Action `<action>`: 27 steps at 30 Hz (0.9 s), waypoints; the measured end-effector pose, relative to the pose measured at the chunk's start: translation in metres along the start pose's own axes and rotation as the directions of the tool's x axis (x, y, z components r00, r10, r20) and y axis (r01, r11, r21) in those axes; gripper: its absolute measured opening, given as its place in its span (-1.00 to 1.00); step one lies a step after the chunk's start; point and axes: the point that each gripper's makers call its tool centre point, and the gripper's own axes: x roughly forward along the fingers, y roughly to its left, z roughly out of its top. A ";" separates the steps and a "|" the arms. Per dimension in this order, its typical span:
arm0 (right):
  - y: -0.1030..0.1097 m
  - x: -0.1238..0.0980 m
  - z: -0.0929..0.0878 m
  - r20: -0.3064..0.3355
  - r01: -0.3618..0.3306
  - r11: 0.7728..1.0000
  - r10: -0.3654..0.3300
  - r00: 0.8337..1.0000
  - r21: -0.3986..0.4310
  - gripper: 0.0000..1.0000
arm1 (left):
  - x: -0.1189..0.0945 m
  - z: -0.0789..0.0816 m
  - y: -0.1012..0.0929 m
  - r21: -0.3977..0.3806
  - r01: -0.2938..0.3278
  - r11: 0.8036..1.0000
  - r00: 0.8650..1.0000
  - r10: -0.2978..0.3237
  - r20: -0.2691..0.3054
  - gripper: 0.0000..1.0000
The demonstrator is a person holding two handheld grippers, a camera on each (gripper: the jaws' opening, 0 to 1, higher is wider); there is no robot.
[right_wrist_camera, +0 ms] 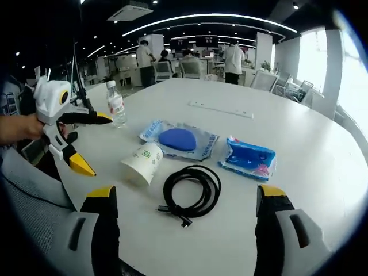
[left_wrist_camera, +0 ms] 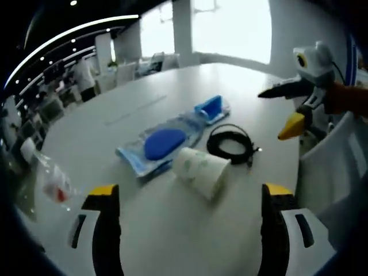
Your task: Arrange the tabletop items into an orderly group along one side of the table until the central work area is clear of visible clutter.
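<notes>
Both hand-held grippers, left [left_wrist_camera: 190, 198] and right [right_wrist_camera: 187, 198], gape wide, holding nothing. On the white round worktop [right_wrist_camera: 299, 132], tipped white paper cup [right_wrist_camera: 142, 163] lies at 9 o'clock of coiled black cable [right_wrist_camera: 192, 191].

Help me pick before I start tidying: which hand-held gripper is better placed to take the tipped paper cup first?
Probably left. The paper cup lies on its side just ahead of the left hand-held gripper, between its open jaws. From the right hand-held gripper, the black cable is nearer.
</notes>
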 end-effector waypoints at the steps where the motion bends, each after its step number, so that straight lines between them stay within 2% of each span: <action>1: -0.001 -0.002 -0.003 -0.014 0.015 1.000 -0.015 1.000 -0.003 1.00 | 0.000 0.001 -0.001 0.007 -0.002 1.000 1.000 0.002 0.003 0.99; 10: -0.008 -0.004 -0.002 0.004 0.043 0.999 -0.043 0.999 -0.016 1.00 | 0.010 0.005 -0.010 0.025 0.007 1.000 1.000 -0.008 0.013 0.99; 13: -0.007 -0.001 -0.001 0.001 0.040 0.999 -0.040 0.999 -0.030 1.00 | 0.013 0.013 -0.010 0.091 0.006 0.996 0.999 -0.010 0.045 0.99; 17: -0.003 0.003 0.002 0.002 0.023 0.998 -0.022 1.000 -0.056 1.00 | 0.015 0.021 -0.011 0.116 0.027 0.993 0.997 -0.035 0.068 0.99; 19: -0.003 0.006 0.003 -0.002 0.022 0.998 -0.022 1.000 -0.066 1.00 | 0.018 0.017 -0.008 0.144 0.020 0.989 0.999 -0.027 0.046 0.99; 21: -0.003 0.007 0.004 -0.004 0.022 0.997 -0.022 1.000 -0.068 1.00 | 0.021 0.013 -0.007 0.140 0.030 0.990 0.999 -0.035 0.032 0.98; 27: -0.003 0.011 0.003 -0.016 0.017 0.997 -0.018 1.000 -0.075 1.00 | 0.023 0.009 -0.004 0.155 0.030 0.988 0.999 -0.033 0.021 0.90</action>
